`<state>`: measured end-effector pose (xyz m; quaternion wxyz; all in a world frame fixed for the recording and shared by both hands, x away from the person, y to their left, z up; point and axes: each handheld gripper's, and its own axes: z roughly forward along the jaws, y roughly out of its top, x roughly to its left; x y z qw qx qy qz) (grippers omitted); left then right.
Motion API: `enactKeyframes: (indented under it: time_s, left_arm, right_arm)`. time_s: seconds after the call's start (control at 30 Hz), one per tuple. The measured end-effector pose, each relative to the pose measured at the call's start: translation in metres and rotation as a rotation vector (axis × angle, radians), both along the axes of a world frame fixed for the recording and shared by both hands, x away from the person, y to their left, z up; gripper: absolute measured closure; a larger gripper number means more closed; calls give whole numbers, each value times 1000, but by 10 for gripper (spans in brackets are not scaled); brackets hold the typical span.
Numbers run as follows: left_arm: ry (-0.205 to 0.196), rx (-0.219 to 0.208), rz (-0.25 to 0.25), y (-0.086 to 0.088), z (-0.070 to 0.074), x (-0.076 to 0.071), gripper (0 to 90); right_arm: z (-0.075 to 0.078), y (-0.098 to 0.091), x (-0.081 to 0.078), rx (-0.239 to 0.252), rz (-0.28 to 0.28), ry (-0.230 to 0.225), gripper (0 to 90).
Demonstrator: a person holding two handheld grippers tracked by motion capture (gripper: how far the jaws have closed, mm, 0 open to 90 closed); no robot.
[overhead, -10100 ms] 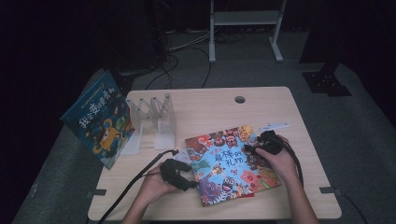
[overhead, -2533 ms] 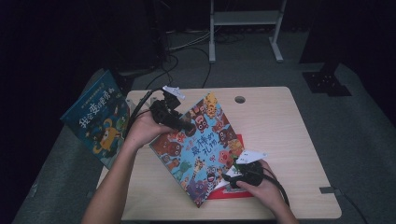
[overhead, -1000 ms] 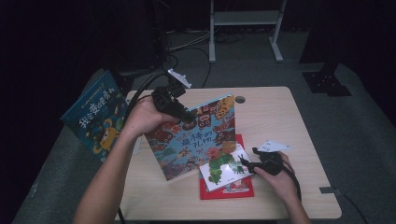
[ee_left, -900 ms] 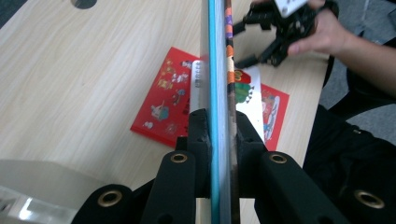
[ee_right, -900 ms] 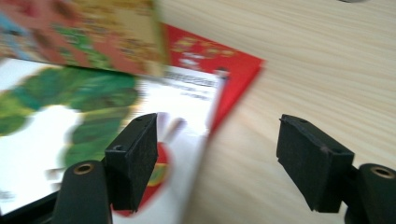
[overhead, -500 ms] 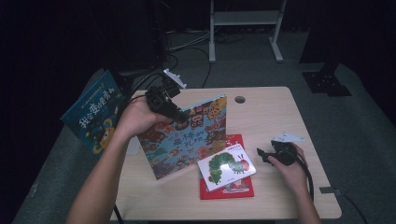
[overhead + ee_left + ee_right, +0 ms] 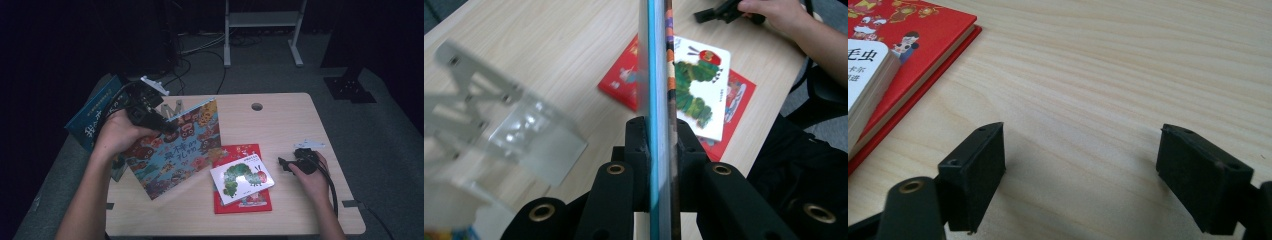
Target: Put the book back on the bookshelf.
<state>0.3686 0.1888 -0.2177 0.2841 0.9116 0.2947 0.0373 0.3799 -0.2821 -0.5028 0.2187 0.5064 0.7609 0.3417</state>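
Left tongs (image 7: 167, 129): clamped on colourful book (image 7: 175, 150) | right tongs (image 7: 283, 163): just opening, nothing between, beside caterpillar book (image 7: 242, 178)

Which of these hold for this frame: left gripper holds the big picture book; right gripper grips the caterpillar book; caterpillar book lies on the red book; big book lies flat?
1. The left gripper clamps the big picture book: true.
2. The right gripper grips the caterpillar book: false, its jaws stand open over bare table.
3. The caterpillar book lies on the red book: true.
4. The big picture book lies flat: false, it is held up on edge.
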Motion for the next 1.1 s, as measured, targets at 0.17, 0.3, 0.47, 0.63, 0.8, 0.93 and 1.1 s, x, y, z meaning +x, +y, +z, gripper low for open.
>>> enactKeyframes:
  time_s: [0.17, 0.3, 0.47, 0.63, 0.8, 0.93, 1.1]
  left_arm:
    - [-4, -3, 64, 27, 2, -13, 805]
    - [-4, -10, 111, 51, 4, -21, 805]
    - [-7, -1, 161, 76, 5, -30, 804]
    - [-5, -5, 212, 99, 4, -37, 804]
    - [2, -14, 252, 120, 2, -44, 804]
    - [14, -22, 299, 138, -1, -49, 804]
    - [20, -1, 343, 152, -4, -51, 804]
  right_arm:
    - [0, 0, 1, 1, -11, 3, 173]
    - [0, -1, 2, -1, -9, 2, 172]
    - [0, -1, 2, -1, -11, 3, 172]
    - [0, -1, 2, -1, -11, 3, 172]
    - [0, -1, 2, -1, -11, 2, 172]
    - [0, -1, 2, -1, -11, 2, 172]
    - [0, -1, 2, -1, -11, 2, 172]
